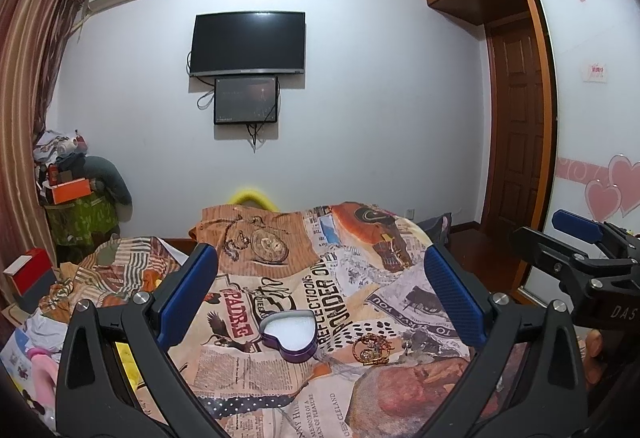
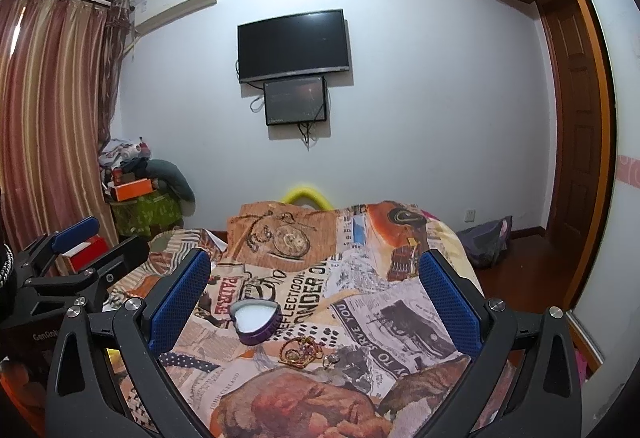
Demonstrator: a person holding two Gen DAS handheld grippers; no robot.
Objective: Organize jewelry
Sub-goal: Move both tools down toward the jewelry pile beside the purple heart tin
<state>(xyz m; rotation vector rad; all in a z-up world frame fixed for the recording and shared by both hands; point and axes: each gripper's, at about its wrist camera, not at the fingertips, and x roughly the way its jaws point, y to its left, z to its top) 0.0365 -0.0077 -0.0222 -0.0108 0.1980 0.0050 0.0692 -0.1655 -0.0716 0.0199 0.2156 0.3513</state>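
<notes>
Purple heart-shaped metal tin, lid off and white-lined, sits on the newspaper-print bedspread; just beside it, on its right, lies a tangle of gold jewellery, with a small silver piece close by; nothing is packed yet, so you seem to be at the start. Your left gripper and right gripper both hover wide apart, holding nothing; next, lower one over the gold tangle and pinch gently.

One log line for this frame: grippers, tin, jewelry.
left gripper: open, empty | right gripper: open, empty | heart tin: open on bedspread | gold jewelry: beside tin, not inside
</notes>
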